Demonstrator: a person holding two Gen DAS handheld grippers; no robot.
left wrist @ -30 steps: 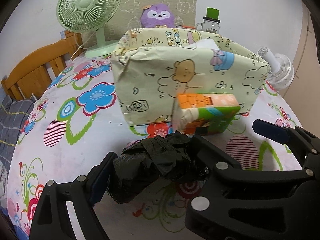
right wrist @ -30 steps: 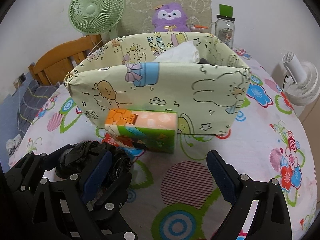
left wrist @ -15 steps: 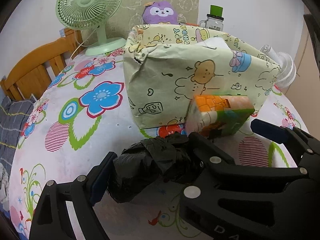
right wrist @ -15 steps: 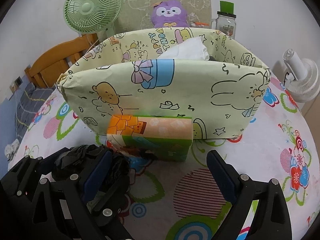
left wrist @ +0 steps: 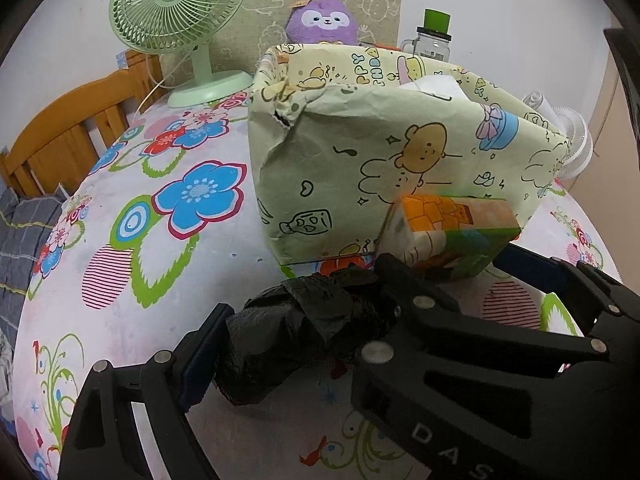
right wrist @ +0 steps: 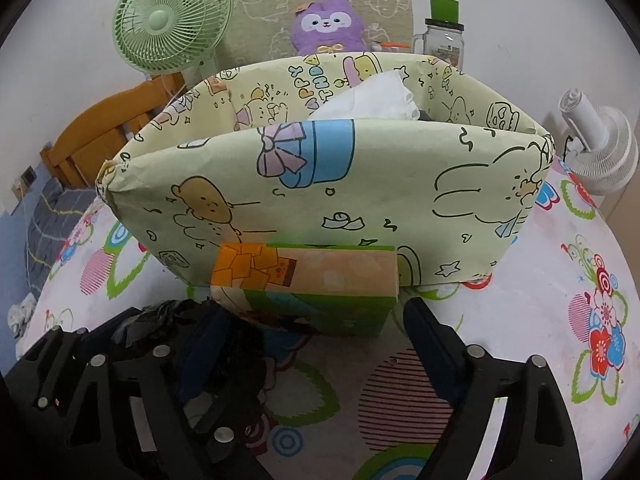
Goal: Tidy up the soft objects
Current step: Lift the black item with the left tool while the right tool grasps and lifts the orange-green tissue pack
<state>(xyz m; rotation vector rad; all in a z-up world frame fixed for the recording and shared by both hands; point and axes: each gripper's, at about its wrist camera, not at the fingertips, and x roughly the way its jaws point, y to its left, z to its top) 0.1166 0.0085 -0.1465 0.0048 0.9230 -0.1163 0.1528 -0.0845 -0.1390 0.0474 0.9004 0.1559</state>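
A soft tissue pack (right wrist: 312, 276), orange and green, lies on the flowered tablecloth against the front of a cartoon-print paper bin (right wrist: 360, 200). My right gripper (right wrist: 314, 316) has the pack's near end between its jaws. They are closing, with a gap still showing at the right pad. A crumpled black plastic bag (left wrist: 304, 320) sits within my left gripper (left wrist: 320, 320). That gripper's left pad presses the bag's side, and its other finger is hidden behind the right gripper. White tissue (right wrist: 376, 100) pokes out of the bin.
Behind the bin stand a green fan (left wrist: 176, 4), a purple plush (left wrist: 322, 20) and a green-lidded jar (left wrist: 434, 40). A white fan (right wrist: 600, 152) is at the right edge. A wooden rail (left wrist: 60, 132) borders the left side.
The right gripper has come forward, so the tissue pack now sits between its fingertips, and its jaws have narrowed a little. The left gripper and black bag keep their places.
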